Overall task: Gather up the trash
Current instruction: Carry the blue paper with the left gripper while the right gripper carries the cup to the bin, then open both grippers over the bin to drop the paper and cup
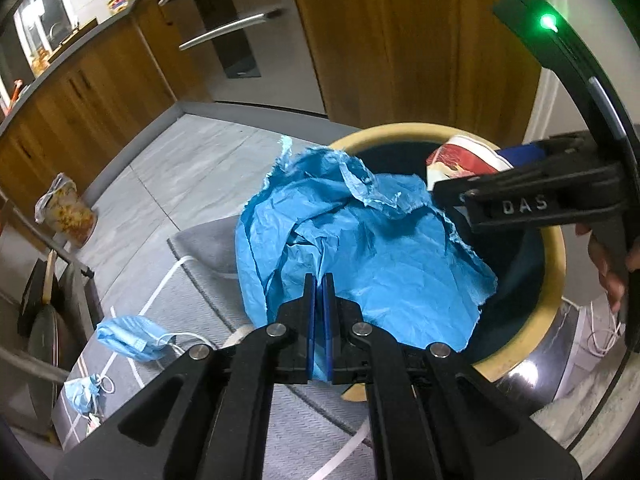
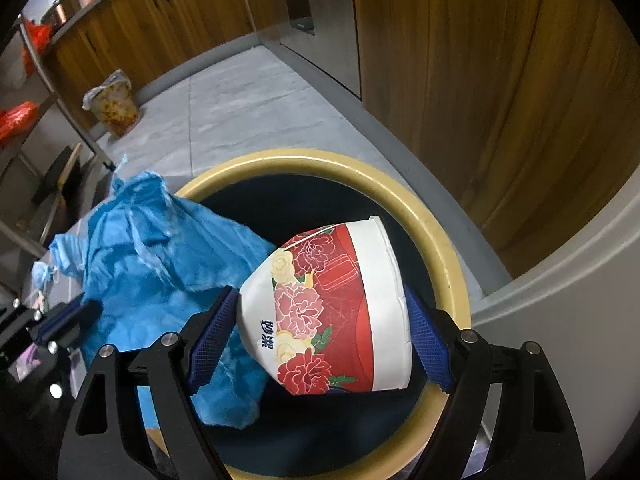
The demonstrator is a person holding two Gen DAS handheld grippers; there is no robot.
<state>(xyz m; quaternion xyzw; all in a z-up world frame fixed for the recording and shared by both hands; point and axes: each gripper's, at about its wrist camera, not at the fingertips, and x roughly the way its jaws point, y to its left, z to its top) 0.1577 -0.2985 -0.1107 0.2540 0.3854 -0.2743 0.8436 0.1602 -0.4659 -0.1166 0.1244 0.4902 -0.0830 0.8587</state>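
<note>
Over the round, yellow-rimmed bin (image 2: 448, 256), the left tool (image 1: 320, 292) pinches crumpled blue paper (image 1: 360, 248); the right tool (image 2: 320, 336) clamps a floral paper bowl (image 2: 332, 312).

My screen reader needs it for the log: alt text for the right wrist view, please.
The right gripper clamps a floral paper cup on its side over the open bin. At left, the left gripper holds crumpled blue paper over the bin's rim; wooden cabinets and grey floor lie behind.
</note>
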